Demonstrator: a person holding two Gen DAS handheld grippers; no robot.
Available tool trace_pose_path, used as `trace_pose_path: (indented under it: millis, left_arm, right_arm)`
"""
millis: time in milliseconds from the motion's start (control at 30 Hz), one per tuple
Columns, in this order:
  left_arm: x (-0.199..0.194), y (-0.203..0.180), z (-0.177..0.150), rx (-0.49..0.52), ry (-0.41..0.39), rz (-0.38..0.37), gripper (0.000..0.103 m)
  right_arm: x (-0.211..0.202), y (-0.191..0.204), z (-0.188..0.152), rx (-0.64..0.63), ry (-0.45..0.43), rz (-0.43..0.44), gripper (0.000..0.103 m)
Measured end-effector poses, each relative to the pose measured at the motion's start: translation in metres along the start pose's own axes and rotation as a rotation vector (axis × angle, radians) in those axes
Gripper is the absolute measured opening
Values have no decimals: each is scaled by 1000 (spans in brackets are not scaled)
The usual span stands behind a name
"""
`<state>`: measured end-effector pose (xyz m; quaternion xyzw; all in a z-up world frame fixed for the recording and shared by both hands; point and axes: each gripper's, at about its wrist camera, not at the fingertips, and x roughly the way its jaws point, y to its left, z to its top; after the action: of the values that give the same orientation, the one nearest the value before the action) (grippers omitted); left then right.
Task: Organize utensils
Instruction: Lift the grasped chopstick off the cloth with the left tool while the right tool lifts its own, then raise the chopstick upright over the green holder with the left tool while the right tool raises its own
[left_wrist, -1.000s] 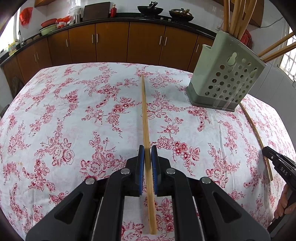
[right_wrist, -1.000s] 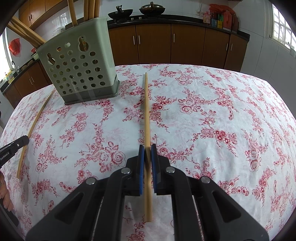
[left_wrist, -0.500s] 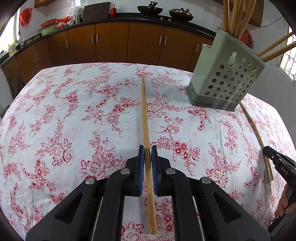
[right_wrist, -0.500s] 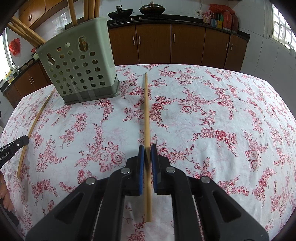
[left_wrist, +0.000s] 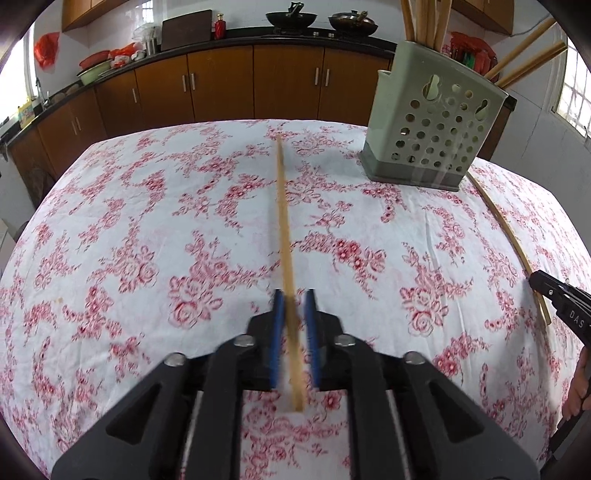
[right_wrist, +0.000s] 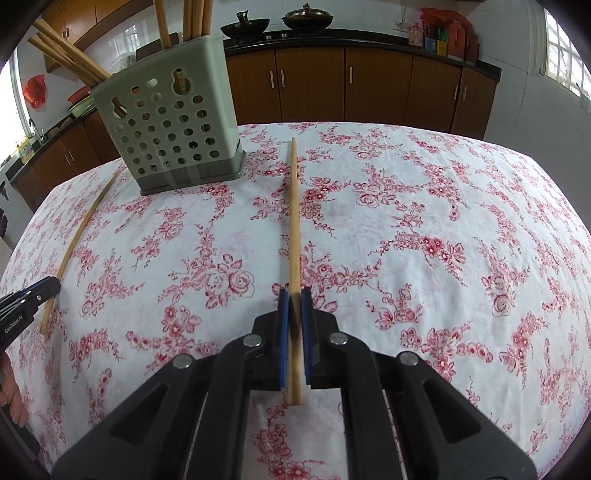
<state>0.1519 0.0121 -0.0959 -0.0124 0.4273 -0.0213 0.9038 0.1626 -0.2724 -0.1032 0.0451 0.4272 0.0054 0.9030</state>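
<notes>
My left gripper (left_wrist: 294, 295) is around a long wooden chopstick (left_wrist: 284, 225); its blue pads stand slightly apart from the stick, so it looks open. The stick points toward the far table edge. My right gripper (right_wrist: 294, 293) is shut on another wooden chopstick (right_wrist: 294, 206), which also points away. A green perforated utensil holder (left_wrist: 432, 136) with several chopsticks standing in it sits at the back right in the left view, and it shows at the back left in the right wrist view (right_wrist: 166, 125).
The table has a white cloth with red flowers (left_wrist: 147, 229). Each gripper's tip shows at the edge of the other's view, lying by its chopstick (left_wrist: 506, 229), (right_wrist: 77, 236). Brown kitchen cabinets (left_wrist: 221, 85) stand behind.
My left gripper's pads have spread slightly off its chopstick and the view is blurred with motion. The right gripper has stayed shut on its stick.
</notes>
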Motion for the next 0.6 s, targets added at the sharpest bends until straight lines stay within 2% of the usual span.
trace_pose_path:
  millis: [200, 600]
  left_arm:
    - [-12, 7, -6, -15, 4, -25, 7]
    - [-80, 17, 27, -65, -171, -81, 7]
  right_arm:
    - [-21, -7, 2, 23, -50, 8, 8]
    - [-84, -18, 36, 57, -239, 14, 8]
